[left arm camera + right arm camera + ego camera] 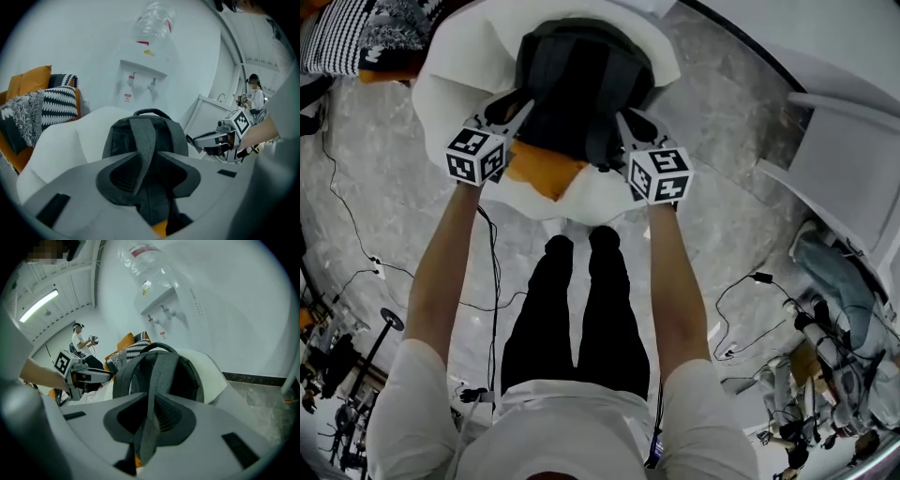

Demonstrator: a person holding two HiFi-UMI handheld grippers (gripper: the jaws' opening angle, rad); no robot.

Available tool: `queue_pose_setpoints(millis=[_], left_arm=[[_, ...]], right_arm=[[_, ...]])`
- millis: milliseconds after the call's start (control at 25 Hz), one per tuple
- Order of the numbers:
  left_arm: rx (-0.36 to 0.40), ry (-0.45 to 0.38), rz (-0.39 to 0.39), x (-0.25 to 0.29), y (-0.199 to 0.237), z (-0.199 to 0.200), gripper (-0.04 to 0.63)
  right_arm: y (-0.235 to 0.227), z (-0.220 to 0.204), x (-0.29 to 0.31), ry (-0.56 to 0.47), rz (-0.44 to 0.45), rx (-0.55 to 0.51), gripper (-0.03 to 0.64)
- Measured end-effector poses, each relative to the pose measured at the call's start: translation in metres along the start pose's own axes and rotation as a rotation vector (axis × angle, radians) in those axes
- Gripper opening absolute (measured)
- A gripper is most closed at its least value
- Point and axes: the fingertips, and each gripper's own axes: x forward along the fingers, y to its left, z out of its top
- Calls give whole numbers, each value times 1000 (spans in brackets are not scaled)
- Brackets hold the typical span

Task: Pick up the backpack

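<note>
A dark grey backpack [581,84] sits upright on a white armchair [459,84], over an orange cushion [539,169]. My left gripper [514,114] is at its left side and my right gripper [628,127] at its right. In the left gripper view the left gripper [147,176] stands open, and a grey shoulder strap [143,150] hangs loose between the jaws with gaps on both sides. In the right gripper view the right gripper [150,420] is pinched on the other shoulder strap [157,394]. The backpack's top handle [152,112] stands free.
A water dispenser [140,79] stands against the wall behind the armchair. Patterned pillows [356,37] lie to the left. A white chair [844,159] stands to the right. Cables [487,262] run over the marble floor. Another person [255,96] stands farther off.
</note>
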Motion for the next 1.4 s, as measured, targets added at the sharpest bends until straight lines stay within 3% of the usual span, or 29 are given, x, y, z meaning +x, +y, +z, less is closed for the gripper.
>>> queue_pose_setpoints(millis=[320, 600, 840, 920, 1000, 1400], left_arm=[[12, 29, -3, 21, 8, -18, 141], [37, 21, -32, 38, 5, -16, 141], [52, 25, -56, 43, 4, -12, 133], [49, 21, -59, 42, 3, -10, 71], [49, 20, -66, 39, 0, -8, 59], [25, -27, -120, 5, -26, 27, 35]], right_arm=[[-13, -28, 8, 23, -27, 10, 93], [-23, -27, 27, 2, -18, 8, 156], [-16, -16, 48, -9, 28, 55, 155], [-11, -13, 48, -26, 42, 82, 123], [-8, -12, 45, -35, 46, 95, 65], [27, 28, 6, -107, 119, 123, 38]])
